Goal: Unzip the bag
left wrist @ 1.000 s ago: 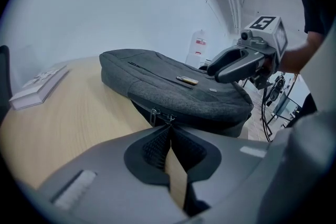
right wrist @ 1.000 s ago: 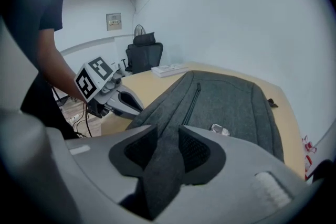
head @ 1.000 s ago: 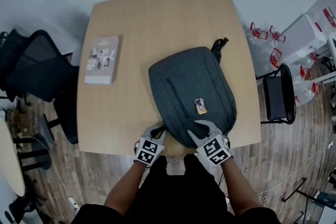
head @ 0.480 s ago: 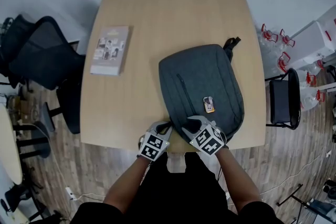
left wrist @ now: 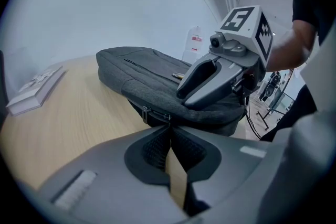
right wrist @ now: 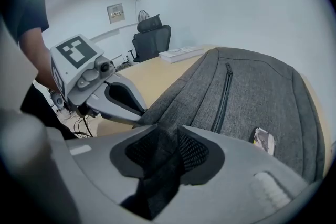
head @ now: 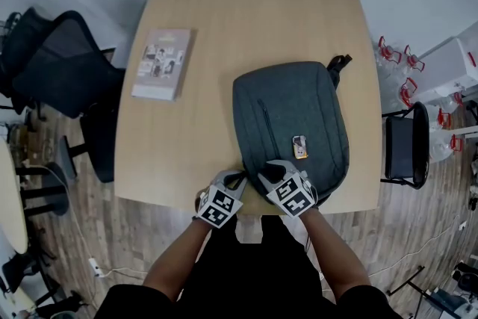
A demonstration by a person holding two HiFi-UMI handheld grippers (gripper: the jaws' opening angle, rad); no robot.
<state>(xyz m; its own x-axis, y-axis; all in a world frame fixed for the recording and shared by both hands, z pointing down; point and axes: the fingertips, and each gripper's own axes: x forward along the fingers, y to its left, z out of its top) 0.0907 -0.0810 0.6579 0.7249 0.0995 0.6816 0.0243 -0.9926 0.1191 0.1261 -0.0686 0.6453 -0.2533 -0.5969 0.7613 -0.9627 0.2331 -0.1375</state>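
A grey backpack [head: 291,123] lies flat on the wooden table [head: 246,19], its carry handle at the far end. My left gripper [head: 233,178] is at the bag's near left corner. In the left gripper view its pads [left wrist: 157,147] are pressed together on a thin black zipper pull [left wrist: 169,122] coming off the bag's edge [left wrist: 157,86]. My right gripper [head: 270,172] sits just right of it on the near edge. Its jaws are closing, and a fold of grey bag fabric [right wrist: 167,149] is pinched between its pads. A front pocket zipper [right wrist: 223,94] and a small tag [right wrist: 262,140] lie beyond.
A book [head: 163,63] lies at the table's left side. A black office chair [head: 52,67] stands to the left and another black chair [head: 403,153] to the right. Water bottles with red handles [head: 396,67] stand on the floor at the right.
My right gripper has slid left along the bag's near edge, closer to the left gripper. The left gripper has stayed at the bag's near left corner.
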